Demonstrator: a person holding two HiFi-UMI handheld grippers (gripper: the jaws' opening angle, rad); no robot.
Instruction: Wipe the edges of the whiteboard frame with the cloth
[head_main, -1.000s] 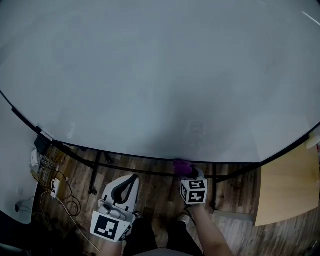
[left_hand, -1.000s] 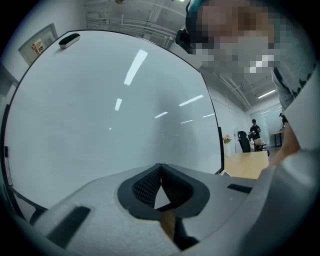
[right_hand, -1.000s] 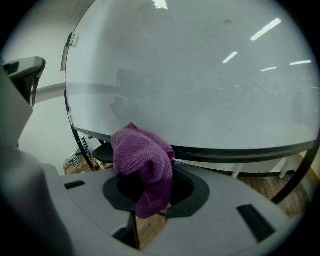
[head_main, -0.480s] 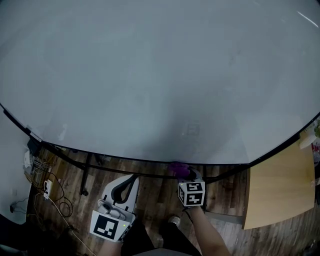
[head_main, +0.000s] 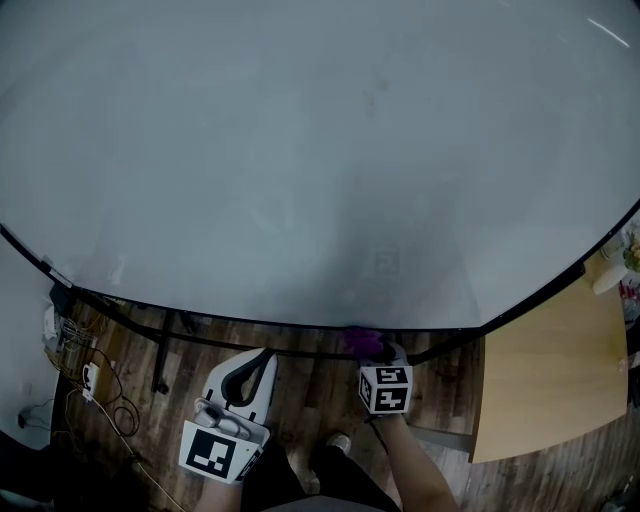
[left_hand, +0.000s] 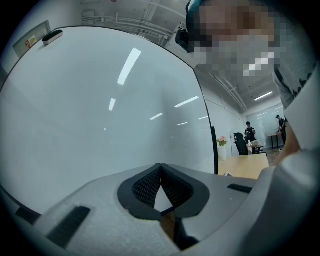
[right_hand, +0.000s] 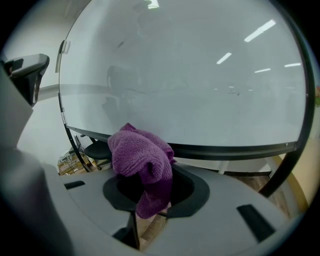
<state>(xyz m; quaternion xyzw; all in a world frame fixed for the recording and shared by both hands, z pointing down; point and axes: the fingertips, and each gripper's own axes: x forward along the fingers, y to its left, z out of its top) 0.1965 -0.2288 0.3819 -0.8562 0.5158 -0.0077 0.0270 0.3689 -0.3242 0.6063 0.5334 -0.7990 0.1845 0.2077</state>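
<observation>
At the bottom edge of a big whiteboard (head_main: 300, 150), the right tongs (head_main: 369, 347) are pinching a purple cloth (right_hand: 142, 159). The cloth is bunching up in a soft lump above the tongs, and one end is hanging down between them. The lump is pressing right up against the thin black frame (head_main: 250, 322) that is running along the bottom of the board. The spot is a little to the right of the middle of that edge. A black and white cube (head_main: 386, 388) is sitting on the back of the right tongs, and the person's bare arm (head_main: 425, 472) is reaching up to it from below. The left tongs (left_hand: 160, 167) are pressing together at their tips with nothing between them. They are pointing up at the board from lower down, a bit apart from the frame and to the left of the cloth. They are not touching the board or the cloth. Their own black and white cube (head_main: 212, 452) is showing near the bottom of the head view. Under the board, a dark wooden floor (head_main: 320, 385) is showing, and the black legs (head_main: 160, 362) of the board's stand are standing on it. Some wires (head_main: 105, 395) are lying in a tangle on the floor at the far left. A light wooden counter (head_main: 545, 375) is standing on the right, just past the corner of the board. The white face of the board is shining with long streaks of light.
</observation>
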